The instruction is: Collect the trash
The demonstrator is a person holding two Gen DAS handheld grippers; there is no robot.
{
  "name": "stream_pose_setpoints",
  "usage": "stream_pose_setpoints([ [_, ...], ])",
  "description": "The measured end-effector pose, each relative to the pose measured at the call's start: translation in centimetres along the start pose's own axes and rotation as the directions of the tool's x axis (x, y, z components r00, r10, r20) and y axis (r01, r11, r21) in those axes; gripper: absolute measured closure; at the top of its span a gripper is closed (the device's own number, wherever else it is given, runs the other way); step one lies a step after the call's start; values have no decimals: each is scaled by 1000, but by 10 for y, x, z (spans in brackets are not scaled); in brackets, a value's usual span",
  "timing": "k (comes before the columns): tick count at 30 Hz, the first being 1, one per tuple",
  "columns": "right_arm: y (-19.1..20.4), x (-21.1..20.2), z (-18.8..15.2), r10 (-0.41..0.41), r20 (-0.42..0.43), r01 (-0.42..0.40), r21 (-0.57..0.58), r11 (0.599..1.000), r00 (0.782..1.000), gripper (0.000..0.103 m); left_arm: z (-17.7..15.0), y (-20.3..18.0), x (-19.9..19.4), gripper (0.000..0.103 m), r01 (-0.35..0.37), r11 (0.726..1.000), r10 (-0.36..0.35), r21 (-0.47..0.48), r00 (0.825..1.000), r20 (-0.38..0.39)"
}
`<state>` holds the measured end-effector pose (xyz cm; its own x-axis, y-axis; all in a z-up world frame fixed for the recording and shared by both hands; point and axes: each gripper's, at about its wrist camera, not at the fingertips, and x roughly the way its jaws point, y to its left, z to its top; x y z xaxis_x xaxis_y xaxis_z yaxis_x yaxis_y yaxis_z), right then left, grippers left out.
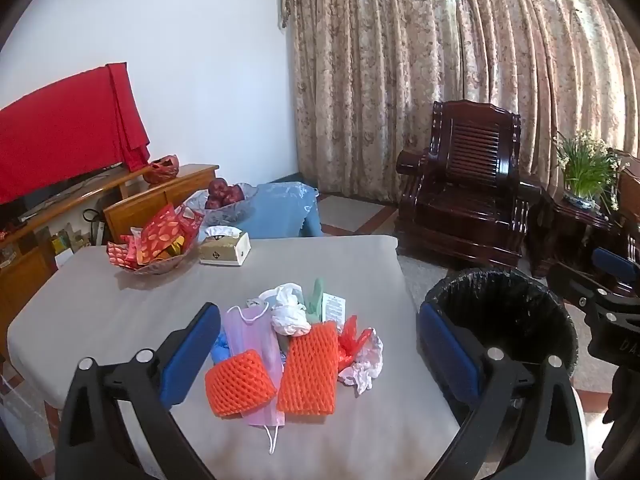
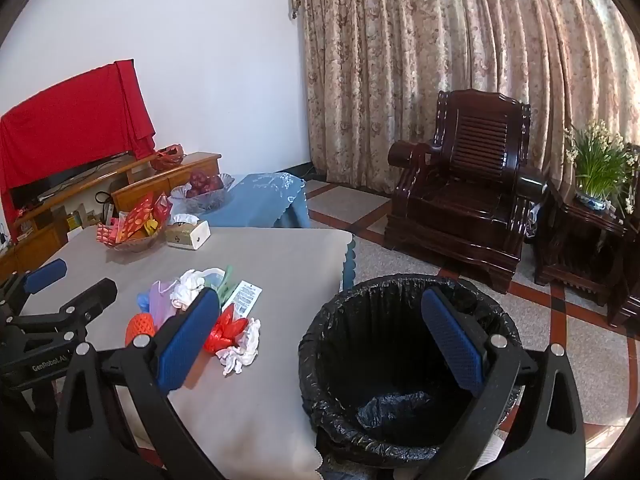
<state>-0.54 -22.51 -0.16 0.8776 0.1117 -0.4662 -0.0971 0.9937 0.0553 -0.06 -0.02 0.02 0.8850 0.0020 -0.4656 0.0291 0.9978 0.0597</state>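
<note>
A pile of trash lies on the grey-clothed table (image 1: pixel 100 308). It holds two orange foam nets (image 1: pixel 310 368), a pink face mask (image 1: pixel 256 332), a crumpled white tissue (image 1: pixel 290 312), a red wrapper (image 1: pixel 352 340) and crumpled white paper (image 1: pixel 366 360). My left gripper (image 1: pixel 318 312) hovers open just in front of the pile, touching nothing. Off the table's right edge stands a bin with a black liner (image 2: pixel 320 412). Above its near rim my right gripper (image 2: pixel 320 296) is open and holds nothing. The right wrist view also shows the pile (image 2: pixel 224 328) and the left gripper (image 2: pixel 76 280).
A glass bowl of red packets (image 1: pixel 154 240) and a tissue box (image 1: pixel 224 246) stand at the table's far side. Beyond them is a fruit bowl (image 1: pixel 224 196) on a blue-clothed stand. A dark wooden armchair (image 1: pixel 464 192) and a potted plant (image 1: pixel 586 172) stand past the bin.
</note>
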Motion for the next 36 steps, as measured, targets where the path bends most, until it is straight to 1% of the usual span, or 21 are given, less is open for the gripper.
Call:
stream_pose_setpoints([
  [8,5,3,4,-2,6,2,-2,1000,1000,5,0,0,0,6,3,1000,-3,-5,1000,-2],
  [9,2,-5,2,-1,10,1,-2,1000,1000,5,4,2,-2,6,3,1000,-3,-6,1000,-2],
  [12,3,-5,2,-1,11,1,-2,1000,1000,5,8,4,-2,6,3,1000,-3,-6,1000,-3],
  [16,6,-3,4,-2,6,2,-1,1000,1000,5,5,4,-2,6,3,1000,-3,-9,1000,3],
  [20,-3,-4,3,1,8,-1,0,1000,1000,5,5,4,-1,6,4,1000,-4,-10,1000,2],
  [23,-3,-4,2,1,7,-1,-1,1000,1000,5,14,6,-1,6,4,1000,-4,-10,1000,0],
  [36,-2,-3,2,0,6,0,-1,1000,1000,5,11,5,0,6,4,1000,-4,-10,1000,0],
])
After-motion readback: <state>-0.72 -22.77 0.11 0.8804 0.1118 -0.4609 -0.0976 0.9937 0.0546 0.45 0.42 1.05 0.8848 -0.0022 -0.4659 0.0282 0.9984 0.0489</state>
